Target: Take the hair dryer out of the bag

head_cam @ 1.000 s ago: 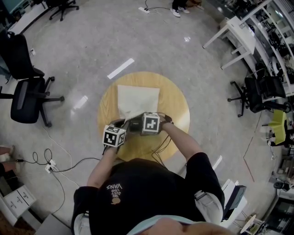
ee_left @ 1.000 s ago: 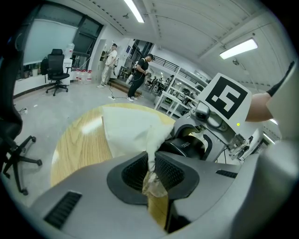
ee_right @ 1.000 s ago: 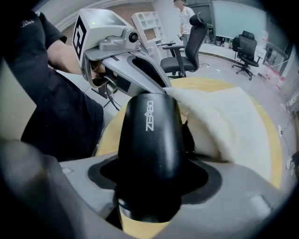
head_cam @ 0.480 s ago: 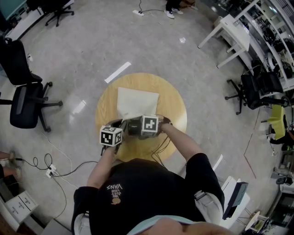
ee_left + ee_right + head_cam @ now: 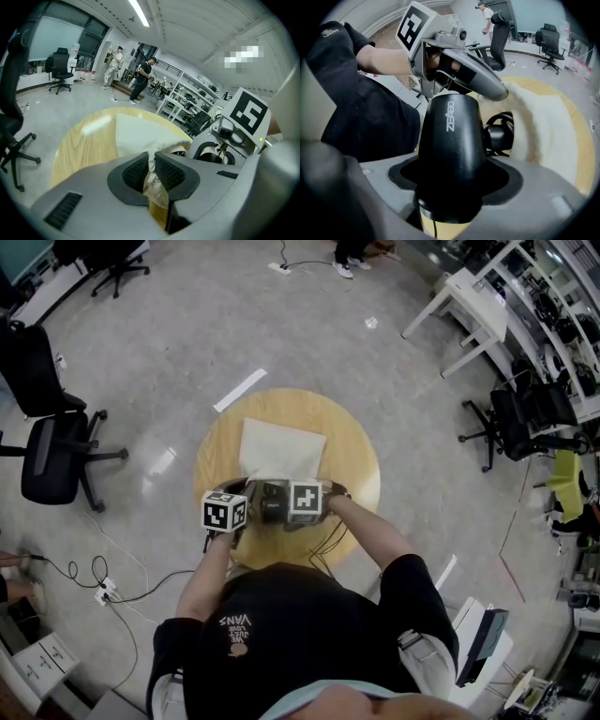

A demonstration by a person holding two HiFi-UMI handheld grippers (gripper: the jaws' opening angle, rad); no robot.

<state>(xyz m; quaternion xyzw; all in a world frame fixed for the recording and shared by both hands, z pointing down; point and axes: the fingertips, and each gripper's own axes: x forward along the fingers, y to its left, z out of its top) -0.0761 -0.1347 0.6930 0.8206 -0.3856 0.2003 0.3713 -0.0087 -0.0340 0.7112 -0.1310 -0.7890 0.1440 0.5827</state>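
While bag (image 5: 281, 442) lies on table (image 5: 354, 457) — chairs (image 5: 49, 452) well apart.

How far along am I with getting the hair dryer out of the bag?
Done: left gripper pinches the bag at its mouth, right gripper is clamped on the black hair dryer. In hand: the dryer sits at the mouth, seemingly mostly out. Left: pull it and its cord clear.
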